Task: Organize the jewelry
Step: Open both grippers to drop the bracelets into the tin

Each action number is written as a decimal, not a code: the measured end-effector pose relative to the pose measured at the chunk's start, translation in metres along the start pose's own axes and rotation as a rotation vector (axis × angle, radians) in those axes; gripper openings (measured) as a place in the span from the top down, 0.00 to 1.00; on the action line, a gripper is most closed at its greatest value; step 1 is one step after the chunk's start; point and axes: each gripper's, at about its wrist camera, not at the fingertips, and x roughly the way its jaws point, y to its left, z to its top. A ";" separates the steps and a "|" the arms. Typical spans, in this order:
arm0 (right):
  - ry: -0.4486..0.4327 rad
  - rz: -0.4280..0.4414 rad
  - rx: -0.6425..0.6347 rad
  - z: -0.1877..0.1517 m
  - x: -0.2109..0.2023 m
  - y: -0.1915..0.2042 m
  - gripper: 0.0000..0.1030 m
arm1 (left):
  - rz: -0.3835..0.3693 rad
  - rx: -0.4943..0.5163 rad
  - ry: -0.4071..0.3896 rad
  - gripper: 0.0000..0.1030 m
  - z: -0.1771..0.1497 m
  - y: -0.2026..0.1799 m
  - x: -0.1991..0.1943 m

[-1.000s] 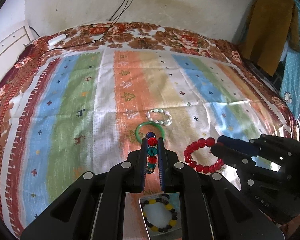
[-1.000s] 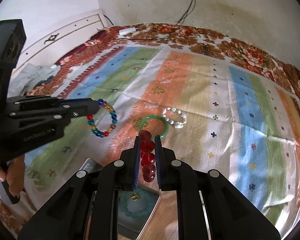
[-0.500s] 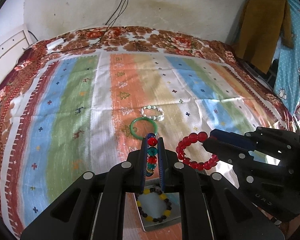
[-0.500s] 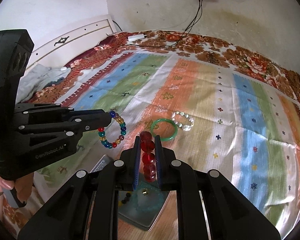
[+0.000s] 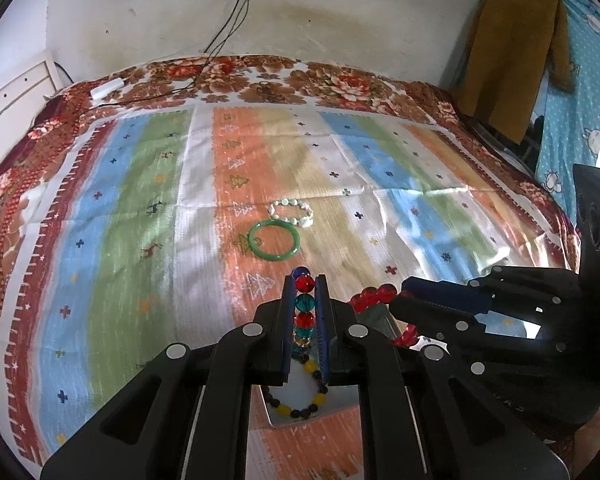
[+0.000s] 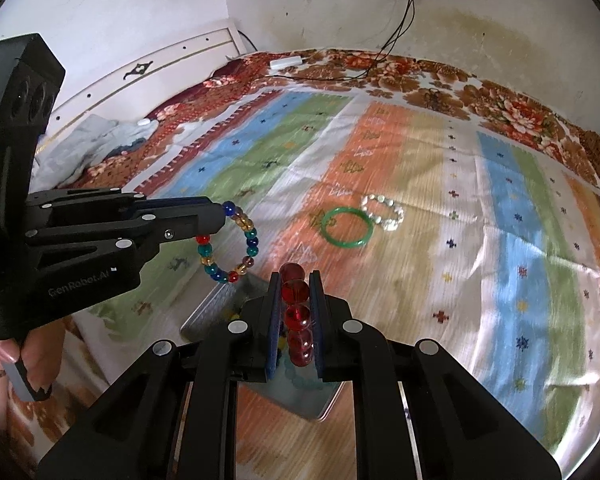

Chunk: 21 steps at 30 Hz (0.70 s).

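The multicoloured bead bracelet (image 6: 226,243) hangs clamped in the closed jaws of the left gripper (image 5: 304,280), and the red bead bracelet (image 6: 296,314) is pinched the same way by the right gripper (image 6: 293,276). Both hover over a metal tray (image 6: 316,398) on the bed (image 5: 120,240); it seems already to hold a yellow-and-dark bracelet (image 5: 296,394). This looks like the depositing step: lower, then release. A green bangle (image 5: 274,239) and pale bead bracelet (image 5: 291,213) wait beyond.
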 end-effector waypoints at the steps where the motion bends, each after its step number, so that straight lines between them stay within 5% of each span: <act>1: 0.002 0.002 -0.001 -0.002 0.000 0.001 0.86 | 0.000 0.002 0.001 0.91 -0.001 -0.001 0.000; 9: 0.051 0.013 0.024 -0.015 0.006 -0.004 0.86 | 0.049 0.024 0.019 0.83 -0.008 -0.004 0.004; 13: 0.037 -0.028 0.040 -0.012 0.005 -0.012 0.71 | 0.083 0.010 0.020 0.74 -0.006 0.003 0.007; 21: 0.036 -0.079 0.071 -0.009 0.010 -0.030 0.65 | 0.109 -0.015 0.028 0.60 -0.004 0.014 0.012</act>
